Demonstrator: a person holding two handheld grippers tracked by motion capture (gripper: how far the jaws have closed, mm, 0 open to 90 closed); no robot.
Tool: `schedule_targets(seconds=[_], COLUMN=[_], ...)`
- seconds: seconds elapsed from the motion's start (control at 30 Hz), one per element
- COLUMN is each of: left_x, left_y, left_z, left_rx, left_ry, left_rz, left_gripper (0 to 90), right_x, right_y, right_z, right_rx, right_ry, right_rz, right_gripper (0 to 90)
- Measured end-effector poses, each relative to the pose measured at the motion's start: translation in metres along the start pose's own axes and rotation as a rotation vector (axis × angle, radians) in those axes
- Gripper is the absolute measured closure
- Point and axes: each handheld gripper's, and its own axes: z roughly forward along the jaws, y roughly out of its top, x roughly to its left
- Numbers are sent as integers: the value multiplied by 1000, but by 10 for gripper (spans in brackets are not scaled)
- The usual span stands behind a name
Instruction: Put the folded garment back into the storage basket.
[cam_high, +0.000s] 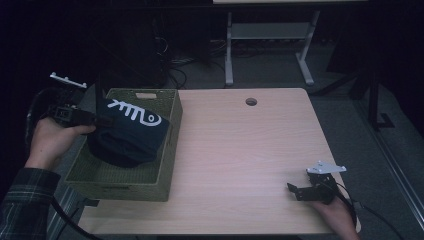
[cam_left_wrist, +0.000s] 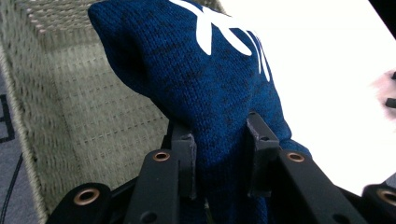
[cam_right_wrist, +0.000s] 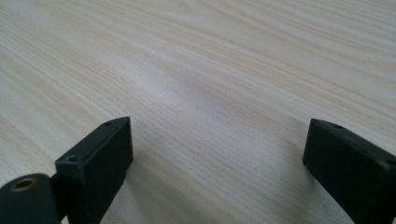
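Jaws of left gripper (cam_left_wrist: 223, 154) clamp one blue knit garment (cam_left_wrist: 210, 79) over one woven basket (cam_high: 167, 150); right gripper (cam_right_wrist: 217, 163) jaws spread apart, bare bench (cam_right_wrist: 210, 70) between them.

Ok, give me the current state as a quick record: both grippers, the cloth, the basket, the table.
left gripper: shut on the blue cloth, at the basket's left side
right gripper: open, nothing between its jaws, low over the table's near right corner
cloth: dark blue knit with a white print, bunched over the basket
basket: green woven, on the table's left part
table: light wood, round hole near the far edge
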Motion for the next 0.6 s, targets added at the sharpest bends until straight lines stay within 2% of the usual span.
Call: schedule_targets(seconds=[0.33, 0.6], left_x=[12, 20], left_y=[-11, -19], left_z=[14, 33], left_rx=[24, 49], left_ry=[-1, -31], left_rz=[-39, -74], left_gripper=[700, 700], right_x=[0, 0], right_y=[0, 0], right_z=[0, 0], right_rx=[0, 0], right_ry=[-1, 0], right_rz=[-1, -1], right_gripper=[79, 79])
